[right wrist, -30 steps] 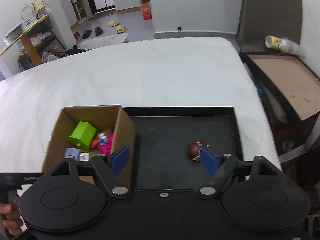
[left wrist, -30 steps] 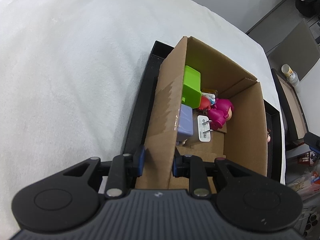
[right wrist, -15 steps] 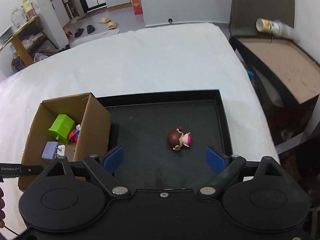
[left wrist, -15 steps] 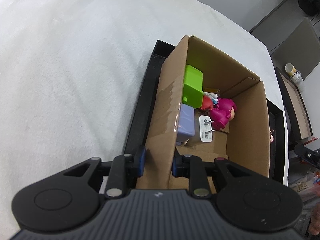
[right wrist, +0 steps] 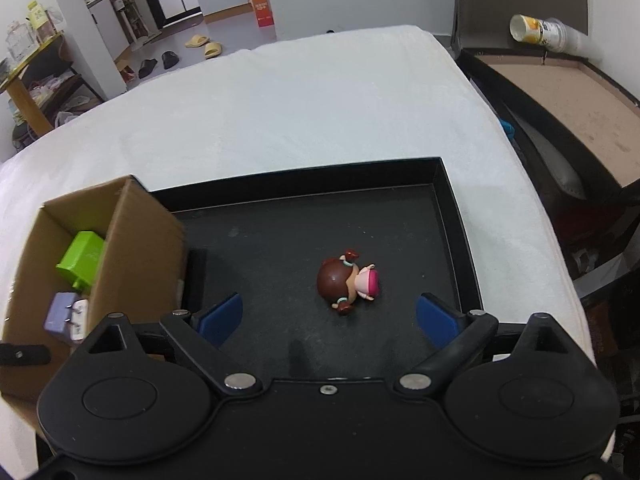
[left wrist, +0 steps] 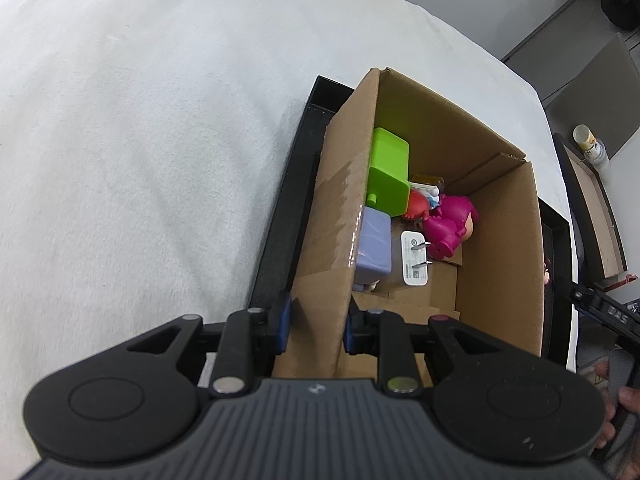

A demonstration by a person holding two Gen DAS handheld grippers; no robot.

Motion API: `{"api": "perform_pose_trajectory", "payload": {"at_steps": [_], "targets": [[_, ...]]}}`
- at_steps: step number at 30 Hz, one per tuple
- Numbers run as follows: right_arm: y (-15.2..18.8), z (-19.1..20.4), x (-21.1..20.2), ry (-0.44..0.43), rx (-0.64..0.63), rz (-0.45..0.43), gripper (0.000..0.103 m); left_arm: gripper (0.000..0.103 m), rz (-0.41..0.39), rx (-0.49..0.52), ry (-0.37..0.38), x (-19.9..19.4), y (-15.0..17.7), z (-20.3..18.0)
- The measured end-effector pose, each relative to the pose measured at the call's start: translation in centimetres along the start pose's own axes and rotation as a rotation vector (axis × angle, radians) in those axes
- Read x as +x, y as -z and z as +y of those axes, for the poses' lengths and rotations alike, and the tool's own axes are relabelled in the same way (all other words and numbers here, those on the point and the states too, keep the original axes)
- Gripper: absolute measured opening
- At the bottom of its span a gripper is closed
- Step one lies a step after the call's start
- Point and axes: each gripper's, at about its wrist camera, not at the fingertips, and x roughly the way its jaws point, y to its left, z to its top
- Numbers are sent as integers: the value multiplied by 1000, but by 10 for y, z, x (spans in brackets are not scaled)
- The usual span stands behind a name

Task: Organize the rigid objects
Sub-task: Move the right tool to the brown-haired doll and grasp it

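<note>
I have the left gripper (left wrist: 316, 326) clamped on the near wall of the open brown cardboard box (left wrist: 496, 248); one blue pad sits outside the wall, the other inside, both pressing the cardboard; the tool points steeply downward. Ahead of these fingers, inside the box, lie a lime-green plastic block (left wrist: 390, 176), a lilac rectangular block (left wrist: 374, 246), a white plug adapter with two metal prongs (left wrist: 416, 258), a magenta toy figure (left wrist: 452, 222) and a small red and blue toy (left wrist: 422, 202); the lilac block is nearest the pinched wall, the green block lies beyond it, and the magenta figure is to their right. The box stands in a shallow black rectangular tray (left wrist: 280, 216), which rests on a white cloth-covered surface (left wrist: 140, 140).

My right gripper (right wrist: 328, 316) is spread wide and its jaws are opening; no object lies between the blue pads (right wrist: 222, 314); they hang above the tray floor (right wrist: 280, 240). The task item, a small doll figure with brown hair and a pink body (right wrist: 348, 282), lies on its side just ahead of the fingertips, roughly centred between them, not touching either pad. The cardboard box (right wrist: 136, 240) stands to the left of this gripper, at the tray's left end; the doll is well apart from it. A hand (left wrist: 622, 412) shows at the right edge of the left wrist view.
</note>
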Motion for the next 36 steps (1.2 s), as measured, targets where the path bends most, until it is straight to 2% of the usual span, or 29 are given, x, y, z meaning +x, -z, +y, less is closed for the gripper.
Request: {"api": "perform_pose_trajectory", "payload": {"at_steps": [4,11,15,16,19,30,36], "targets": [[-1,-2,16,11,6,14,82,24,6,4,4,1,0,0],[-1,-2,37,22,25,38,70,24,12,20,13,3,0,2],[-2,1,44,36,32,45,67,24,15,25,14,5,0,2],[-2,1,45,38,31,46,63,24,16,25,14,5,0,2],[-2,1,50,43,18,58,43,24,17,22,14,6,0,2],[1,4,20,31,-14,44,42,24,8,13,11,5,1,3],[-2,20,-4,2,-40,34,43,24,2,10,8,4,2,2]]}}
